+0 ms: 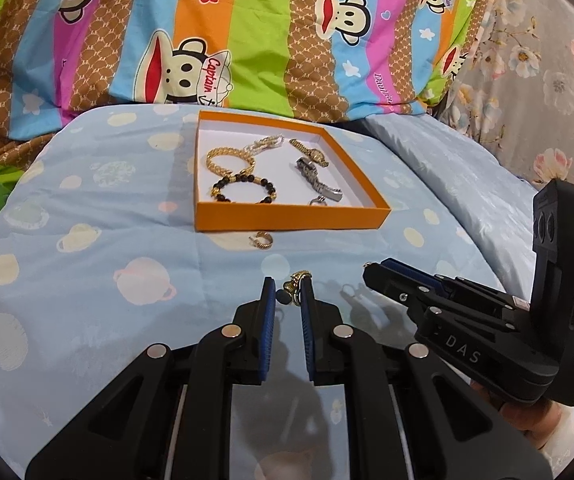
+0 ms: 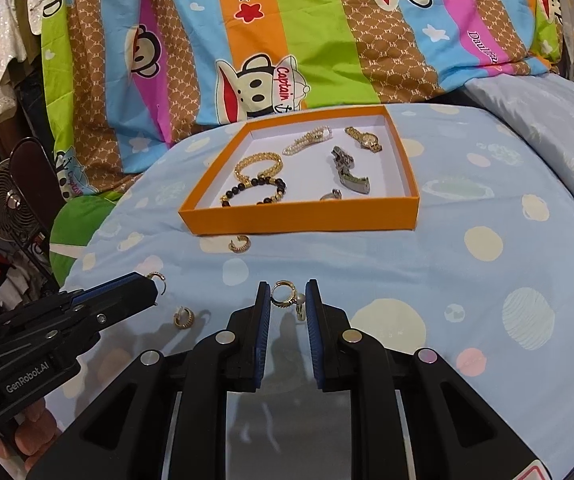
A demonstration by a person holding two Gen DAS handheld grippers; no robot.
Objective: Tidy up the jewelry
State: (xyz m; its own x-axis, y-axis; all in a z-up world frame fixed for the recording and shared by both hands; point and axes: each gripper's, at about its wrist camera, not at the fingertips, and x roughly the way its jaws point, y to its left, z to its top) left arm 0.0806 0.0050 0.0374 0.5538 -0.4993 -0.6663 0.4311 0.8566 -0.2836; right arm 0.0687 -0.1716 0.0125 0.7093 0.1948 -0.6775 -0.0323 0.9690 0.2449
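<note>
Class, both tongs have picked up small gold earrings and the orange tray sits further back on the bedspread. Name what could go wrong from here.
1. The left tongs pinch a tiny gold earring only at the tips; it could slip onto the blue bedspread.
2. The right tongs hold a hoop earring with a pearl just as narrowly.
3. Two loose earrings lie outside the orange tray and may be missed.

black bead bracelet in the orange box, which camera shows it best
The left wrist view: the black bead bracelet lies nearly face-on, its loop open and only its near edge dipping behind the box wall. The right wrist view shows it more obliquely and smaller.
</note>
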